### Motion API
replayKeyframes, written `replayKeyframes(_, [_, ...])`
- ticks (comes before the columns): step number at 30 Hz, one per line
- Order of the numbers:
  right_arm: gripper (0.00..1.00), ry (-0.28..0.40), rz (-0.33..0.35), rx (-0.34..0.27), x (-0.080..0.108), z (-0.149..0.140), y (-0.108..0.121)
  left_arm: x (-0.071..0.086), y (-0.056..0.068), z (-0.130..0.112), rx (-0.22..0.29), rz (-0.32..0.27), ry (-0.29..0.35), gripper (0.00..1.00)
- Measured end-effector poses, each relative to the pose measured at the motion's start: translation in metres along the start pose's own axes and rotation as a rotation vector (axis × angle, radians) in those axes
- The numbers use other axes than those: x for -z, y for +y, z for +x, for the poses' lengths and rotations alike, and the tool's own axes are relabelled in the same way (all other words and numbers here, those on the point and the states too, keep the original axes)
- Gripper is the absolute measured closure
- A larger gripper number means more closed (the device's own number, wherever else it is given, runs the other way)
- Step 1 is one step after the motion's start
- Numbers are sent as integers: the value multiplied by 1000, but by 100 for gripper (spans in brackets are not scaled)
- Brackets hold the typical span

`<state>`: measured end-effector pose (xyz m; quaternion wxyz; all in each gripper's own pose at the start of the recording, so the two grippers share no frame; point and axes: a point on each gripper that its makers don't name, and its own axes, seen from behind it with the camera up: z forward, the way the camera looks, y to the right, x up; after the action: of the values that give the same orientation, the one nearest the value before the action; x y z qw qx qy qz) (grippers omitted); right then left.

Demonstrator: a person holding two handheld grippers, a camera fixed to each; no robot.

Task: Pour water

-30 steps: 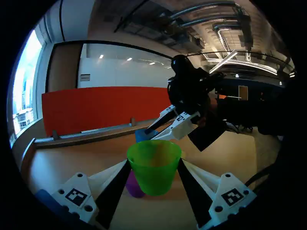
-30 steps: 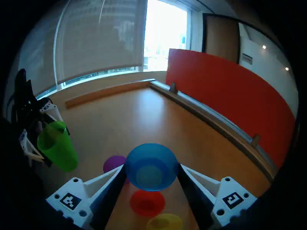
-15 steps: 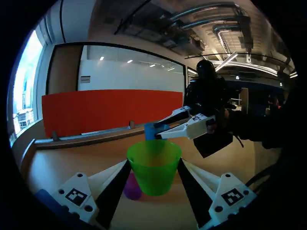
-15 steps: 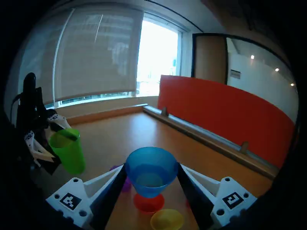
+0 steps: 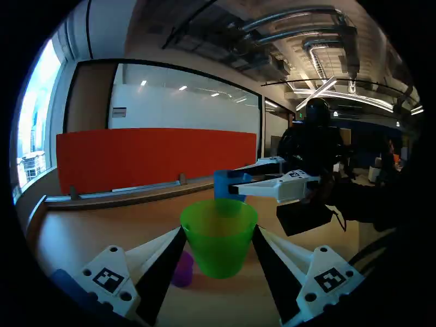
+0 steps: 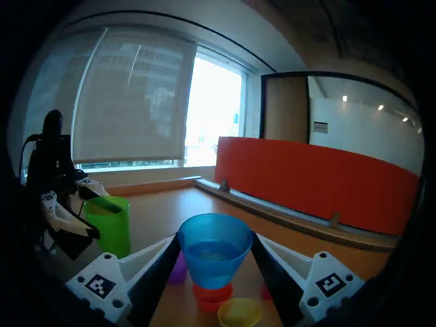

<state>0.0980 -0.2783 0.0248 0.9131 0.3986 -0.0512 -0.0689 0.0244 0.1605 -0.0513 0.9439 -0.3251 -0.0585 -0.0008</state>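
My left gripper (image 5: 219, 250) is shut on a green cup (image 5: 219, 243), held upright above the wooden table (image 5: 82, 234). Behind it the right gripper (image 5: 256, 182) holds a blue cup (image 5: 222, 184) level, just above and beyond the green cup's rim. In the right gripper view my right gripper (image 6: 216, 256) is shut on the blue cup (image 6: 215, 255), upright, with water low inside it. The green cup (image 6: 109, 224) stands to its left in the left gripper (image 6: 73, 210).
A purple cup (image 5: 182, 268) stands on the table below the green cup. Red (image 6: 211, 295), yellow (image 6: 238, 312) and purple (image 6: 177, 270) cups sit under the blue cup. An orange partition (image 6: 316, 188) with a rail runs along the table's far edge. Windows (image 6: 210, 114) lie beyond.
The right gripper has risen and levelled, turning the blue cup from tilted down to upright. It has moved right and higher relative to the green cup. The left gripper has stayed put.
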Motion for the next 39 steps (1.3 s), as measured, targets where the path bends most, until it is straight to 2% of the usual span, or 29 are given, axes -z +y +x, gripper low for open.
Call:
replayKeyframes(5, [8, 50, -26, -6, 8, 4, -3, -1, 4, -1, -5, -4, -2, 15])
replayKeyframes(12, [8, 98, -58, -46, 21, 7, 3, -5, 8, -2, -4, -12, -5, 15])
replayKeyframes(17, [8, 92, -70, -54, 28, 4, 9, -8, 11, -3, -15, -21, -12, 15])
replayKeyframes(32, [8, 51, -60, -6, 44, -4, 5, -14, 21, -7, -50, -49, -37, 15])
replayKeyframes(39, [8, 31, -37, 47, 49, 0, 0, -20, 27, -7, -63, -63, -44, 15])
